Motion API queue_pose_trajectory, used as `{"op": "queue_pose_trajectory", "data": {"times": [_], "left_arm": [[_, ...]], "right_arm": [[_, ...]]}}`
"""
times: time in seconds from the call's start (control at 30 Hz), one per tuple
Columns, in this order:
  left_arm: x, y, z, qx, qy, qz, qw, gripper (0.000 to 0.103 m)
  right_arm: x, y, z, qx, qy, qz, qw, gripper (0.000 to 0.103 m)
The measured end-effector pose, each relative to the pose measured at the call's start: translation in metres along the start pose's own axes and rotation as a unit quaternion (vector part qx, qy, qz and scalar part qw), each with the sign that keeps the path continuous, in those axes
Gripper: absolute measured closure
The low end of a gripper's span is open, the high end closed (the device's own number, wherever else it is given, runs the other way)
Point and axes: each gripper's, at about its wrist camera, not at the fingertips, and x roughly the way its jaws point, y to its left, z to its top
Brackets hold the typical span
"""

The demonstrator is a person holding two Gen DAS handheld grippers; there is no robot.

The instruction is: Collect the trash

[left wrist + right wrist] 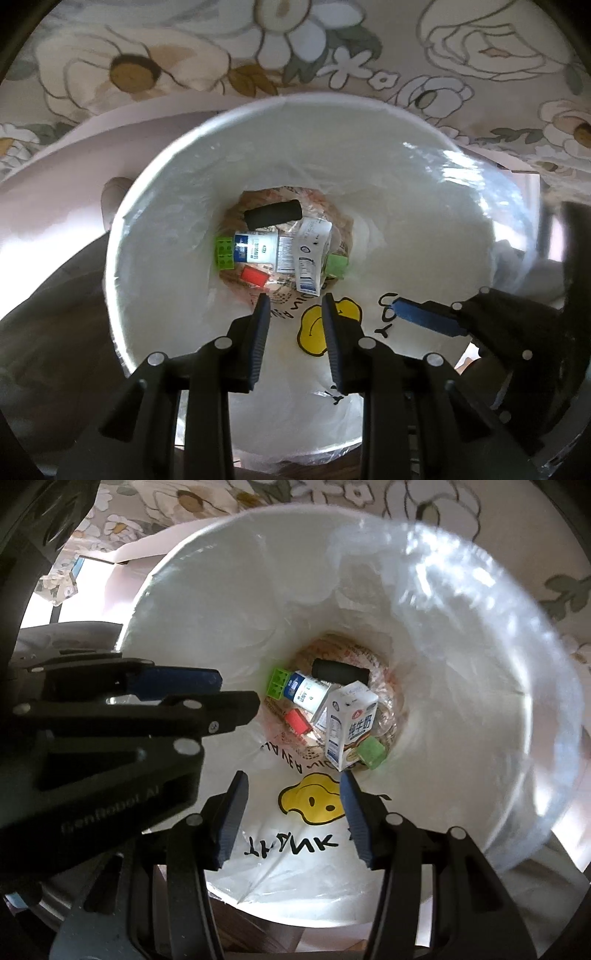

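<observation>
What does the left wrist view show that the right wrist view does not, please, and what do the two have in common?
Only the left wrist view shows the left gripper head-on, jaws apart and empty, with just the right gripper's blue fingertip entering from the right.

Only the right wrist view shows the right gripper head-on, also empty, the printed front of the milk carton, and the bag's whole smiley print.

Both look down into the white bin lined with a plastic bag, holding the carton, a black cylinder, a green toy brick, a red block and a pale green cube.
</observation>
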Motion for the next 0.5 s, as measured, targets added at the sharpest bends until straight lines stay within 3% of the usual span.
{"op": "queue_pose_trajectory", "data": {"times": [0.07, 0.27, 0.5], "left_arm": [[-0.006, -0.004, -0.003, 0.011, -0.004, 0.023, 0.9997, 0.072], [-0.044, -0.006, -0.016, 0.028, -0.042, 0.045, 0.9977, 0.072], [-0.113, -0.018, -0.034, 0.069, -0.123, 0.108, 0.9841, 0.06]], "right_arm": [[-0.004, 0.002, -0.001, -0.003, -0.003, -0.002, 1.0, 0.05], [-0.03, 0.007, -0.009, -0.01, -0.021, -0.008, 1.0, 0.05], [-0.101, 0.014, -0.018, -0.015, -0.096, -0.042, 0.994, 0.05]]}}
